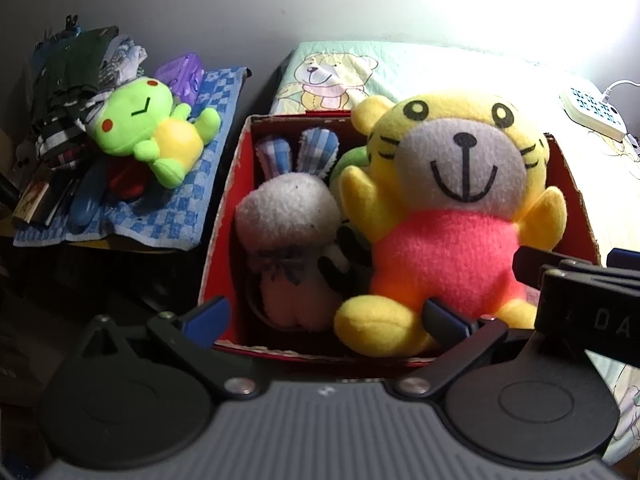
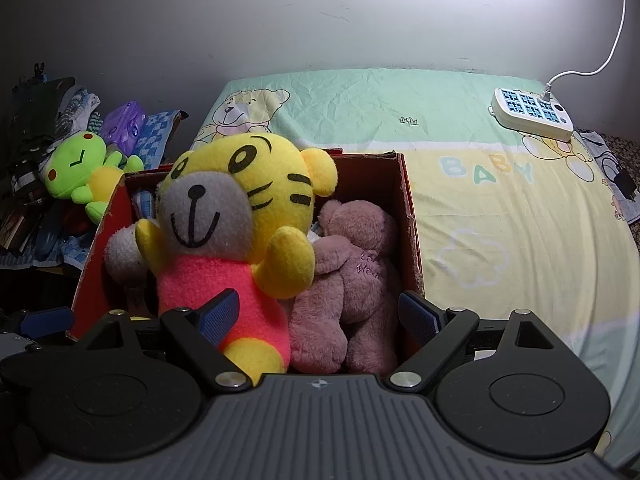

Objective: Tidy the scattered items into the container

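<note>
Your left gripper (image 1: 326,316) stands open at the near rim of the box (image 1: 224,216), holding nothing; the bunny (image 1: 292,224) lies between its jaws and the tiger (image 1: 452,216) sits upright against the right one. Your right gripper (image 2: 320,312) is open too, with the pink bear (image 2: 352,276) between its jaws. The frog (image 1: 156,132) lies outside the box, far left of both.

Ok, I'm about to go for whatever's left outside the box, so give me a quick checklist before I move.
1. Left gripper empty, jaws apart: ok.
2. Right gripper empty, jaws apart: ok.
3. Yellow tiger inside red box: ok, though it sits high.
4. Pink bear inside box: ok.
5. Green frog tidied: not ok, it lies on the blue checked cloth.
6. Room left in box: cannot tell.
</note>
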